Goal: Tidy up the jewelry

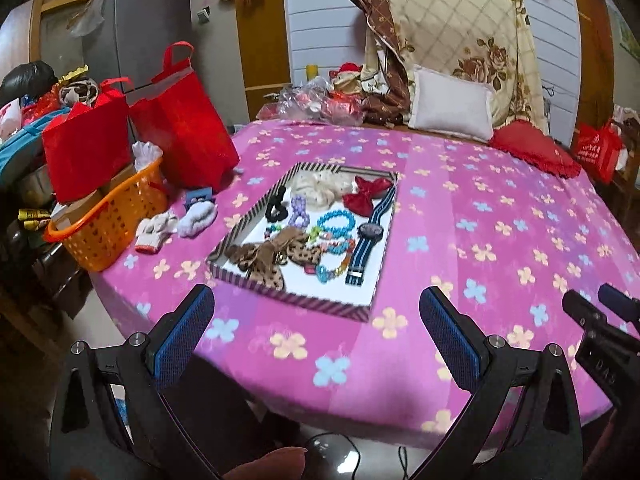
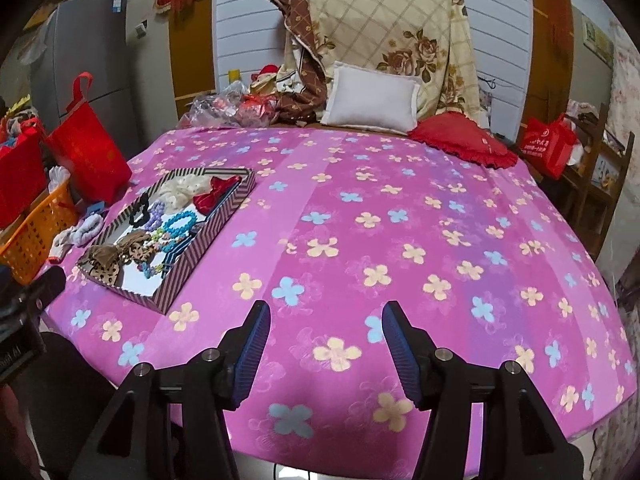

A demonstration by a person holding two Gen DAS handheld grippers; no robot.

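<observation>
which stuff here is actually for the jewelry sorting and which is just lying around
For the job:
striped tray
watch
blue bead bracelet
red bow
leopard bow
black scrunchie

Lying about:
orange basket
red bags
white pillow
red cushion

Orange basket (image 1: 106,220) partly behind red bags (image 1: 88,152)
</observation>
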